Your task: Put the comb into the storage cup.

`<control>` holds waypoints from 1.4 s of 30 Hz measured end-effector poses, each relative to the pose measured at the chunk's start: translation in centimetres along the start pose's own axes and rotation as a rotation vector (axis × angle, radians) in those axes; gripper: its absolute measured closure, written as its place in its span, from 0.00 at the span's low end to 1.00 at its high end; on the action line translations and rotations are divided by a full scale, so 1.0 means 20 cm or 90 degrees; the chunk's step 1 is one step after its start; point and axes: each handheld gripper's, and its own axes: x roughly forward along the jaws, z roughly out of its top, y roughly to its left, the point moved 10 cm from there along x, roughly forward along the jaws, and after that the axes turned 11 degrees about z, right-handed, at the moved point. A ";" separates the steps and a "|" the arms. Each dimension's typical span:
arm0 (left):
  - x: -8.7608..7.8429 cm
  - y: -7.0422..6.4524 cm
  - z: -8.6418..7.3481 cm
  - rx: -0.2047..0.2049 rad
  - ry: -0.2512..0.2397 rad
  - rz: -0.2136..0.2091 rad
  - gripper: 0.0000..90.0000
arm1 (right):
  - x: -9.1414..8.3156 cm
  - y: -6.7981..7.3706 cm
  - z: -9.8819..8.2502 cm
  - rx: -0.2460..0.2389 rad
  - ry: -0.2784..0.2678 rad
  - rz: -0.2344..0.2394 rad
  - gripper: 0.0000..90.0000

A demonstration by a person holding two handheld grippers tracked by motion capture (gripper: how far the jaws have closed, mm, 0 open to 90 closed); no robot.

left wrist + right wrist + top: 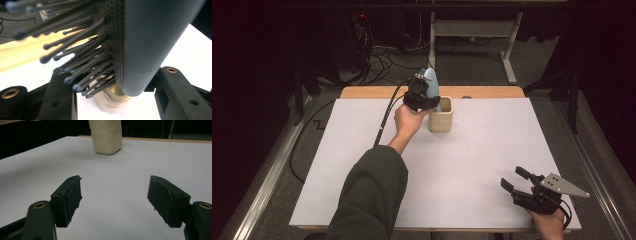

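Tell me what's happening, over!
Left gripper shut on brush, above cup. Right gripper open, empty, near table corner. Nothing in the way.

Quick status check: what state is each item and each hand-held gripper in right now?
Hairbrush: gripped, held upright with its lower end in the cup's mouth.
Cup: upright on the white sheet, the brush's end inside.
Left hand-held gripper: shut on the hairbrush, above the cup.
Right hand-held gripper: open, nothing between its jaws, low over the sheet.
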 end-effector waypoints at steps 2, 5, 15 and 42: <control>0.00 0.00 0.00 -0.001 0.000 0.000 0.59 | 0.00 0.00 0.00 0.001 0.002 0.001 0.31; 0.01 0.00 -0.01 0.000 0.004 0.001 0.59 | 0.00 0.00 0.00 0.000 0.000 0.002 0.31; 0.02 -0.01 -0.01 0.005 0.009 0.005 0.58 | 0.00 0.00 0.00 0.001 -0.001 0.002 0.31; 0.06 0.00 -0.06 0.028 0.035 0.018 0.57 | 0.00 0.00 0.00 0.002 -0.004 0.002 0.31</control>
